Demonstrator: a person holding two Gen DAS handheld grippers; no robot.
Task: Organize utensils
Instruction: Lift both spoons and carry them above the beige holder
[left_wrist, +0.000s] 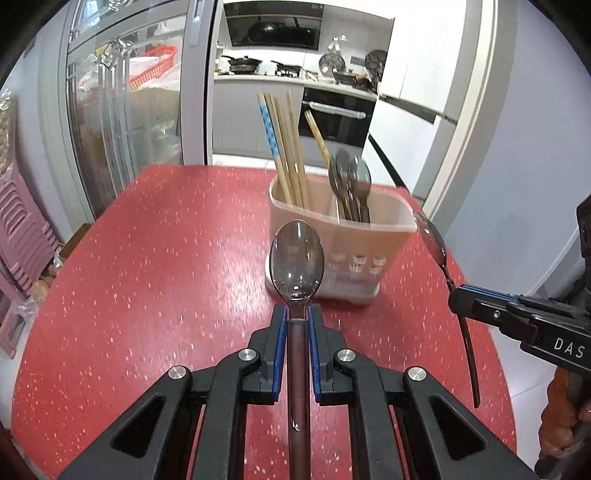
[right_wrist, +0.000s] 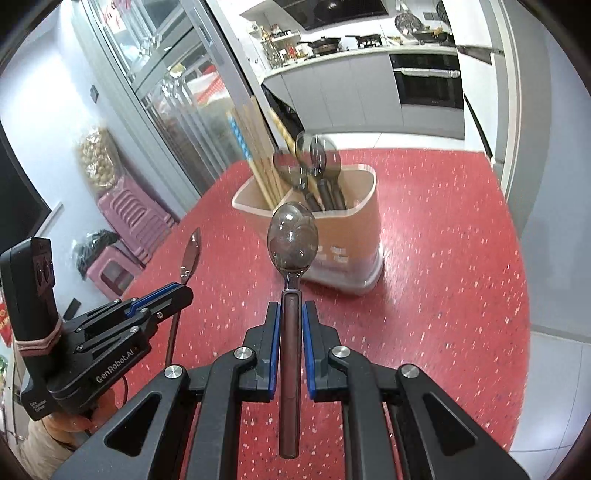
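Note:
My left gripper (left_wrist: 297, 314) is shut on the dark brown handle of a clear-bowled spoon (left_wrist: 297, 258), which points toward the holder. In the right wrist view my right gripper (right_wrist: 291, 310) is shut the same way on a second spoon (right_wrist: 293, 242). Both hang above the red speckled table (left_wrist: 166, 258). A translucent beige utensil holder (left_wrist: 380, 240) stands just beyond, with chopsticks (left_wrist: 284, 147) in its left compartment and several spoons (left_wrist: 349, 177) in its right. Each view shows the other gripper at its side: right gripper (left_wrist: 458, 295), left gripper (right_wrist: 184, 290).
Stacked pink stools (right_wrist: 136, 218) stand on the floor left of the table. A glass sliding door (left_wrist: 122, 122) and a kitchen with an oven (left_wrist: 336, 122) lie behind. The table's curved edge (right_wrist: 517, 332) runs along the right.

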